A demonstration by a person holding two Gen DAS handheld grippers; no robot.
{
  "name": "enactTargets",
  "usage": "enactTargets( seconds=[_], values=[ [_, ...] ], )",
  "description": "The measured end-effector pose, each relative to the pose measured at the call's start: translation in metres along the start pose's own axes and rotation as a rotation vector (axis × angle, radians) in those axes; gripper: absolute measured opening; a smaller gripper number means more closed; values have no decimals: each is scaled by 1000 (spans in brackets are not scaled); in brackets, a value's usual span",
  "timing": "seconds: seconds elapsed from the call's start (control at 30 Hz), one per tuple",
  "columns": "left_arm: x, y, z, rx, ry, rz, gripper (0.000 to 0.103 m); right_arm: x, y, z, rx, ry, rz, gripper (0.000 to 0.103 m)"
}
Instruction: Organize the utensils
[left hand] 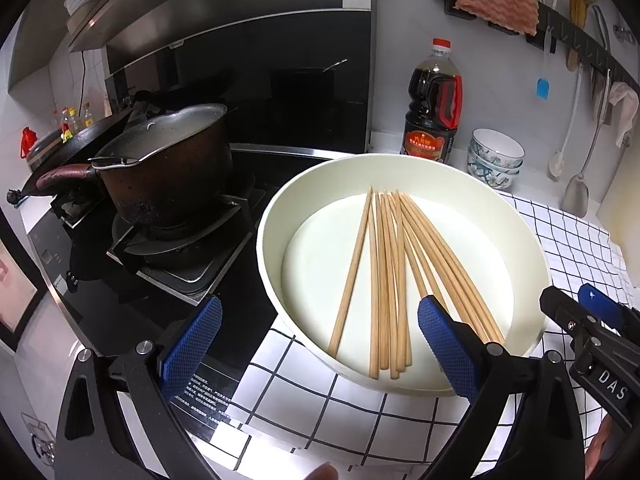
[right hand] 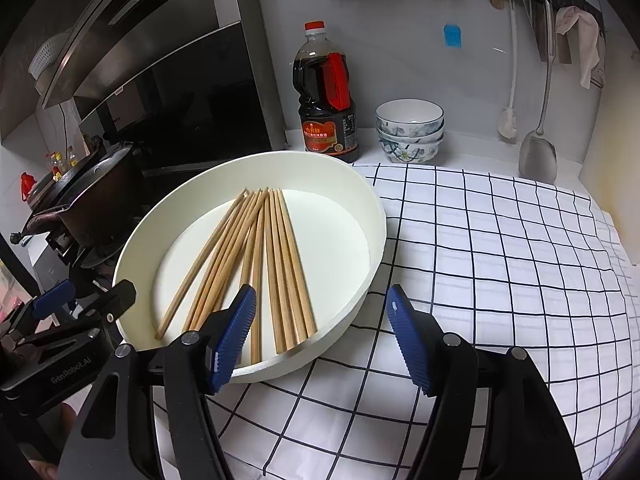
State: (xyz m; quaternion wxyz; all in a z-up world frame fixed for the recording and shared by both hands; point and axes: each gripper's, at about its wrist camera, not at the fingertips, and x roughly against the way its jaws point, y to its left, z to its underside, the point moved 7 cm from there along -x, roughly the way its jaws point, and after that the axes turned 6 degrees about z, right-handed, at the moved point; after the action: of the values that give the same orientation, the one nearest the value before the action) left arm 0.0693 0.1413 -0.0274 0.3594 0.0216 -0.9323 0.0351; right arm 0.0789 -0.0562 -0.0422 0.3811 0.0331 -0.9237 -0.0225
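Note:
Several wooden chopsticks (left hand: 386,276) lie fanned out inside a round white tray (left hand: 532,240) on a checked cloth. My left gripper (left hand: 320,330) hovers open over the tray's near rim, its blue pads wide apart with nothing between them. In the right wrist view the same chopsticks (right hand: 276,264) rest in the tray (right hand: 372,216). My right gripper (right hand: 322,320) stands open above the tray's near right rim, holding nothing. Each gripper shows in the other's view: the right gripper (left hand: 592,308) at the lower right, the left gripper (right hand: 60,300) at the lower left.
A dark pot (left hand: 168,172) sits on the gas hob to the left. A soy sauce bottle (right hand: 328,96) and stacked bowls (right hand: 410,130) stand behind the tray. A spatula (right hand: 538,156) and brushes hang on the wall rail. The checked cloth (right hand: 500,260) spreads to the right.

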Motion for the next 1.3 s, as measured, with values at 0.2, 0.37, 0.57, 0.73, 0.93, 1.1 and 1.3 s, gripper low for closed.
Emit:
enactTargets(
  seconds=[0.2, 0.37, 0.57, 0.73, 0.93, 1.1, 1.3],
  values=[
    [2, 3, -1, 8, -8, 2, 97, 0, 3, 0, 9, 0, 3, 65],
    [2, 3, -1, 5, -8, 0, 97, -1, 7, 2, 22, 2, 10, 65],
    [3, 4, 0, 9, -9, 4, 97, -3, 12, 5, 23, 11, -3, 65],
    [3, 4, 0, 9, -7, 8, 97, -4, 15, 7, 30, 15, -3, 65],
    [2, 4, 0, 8, -5, 4, 97, -5, 17, 9, 31, 17, -4, 65],
    [2, 3, 1, 8, -10, 24, 97, -7, 18, 11, 31, 22, -4, 65],
    [2, 5, 1, 17, -1, 31, 97, -7, 20, 11, 32, 21, -6, 65]
  ],
)
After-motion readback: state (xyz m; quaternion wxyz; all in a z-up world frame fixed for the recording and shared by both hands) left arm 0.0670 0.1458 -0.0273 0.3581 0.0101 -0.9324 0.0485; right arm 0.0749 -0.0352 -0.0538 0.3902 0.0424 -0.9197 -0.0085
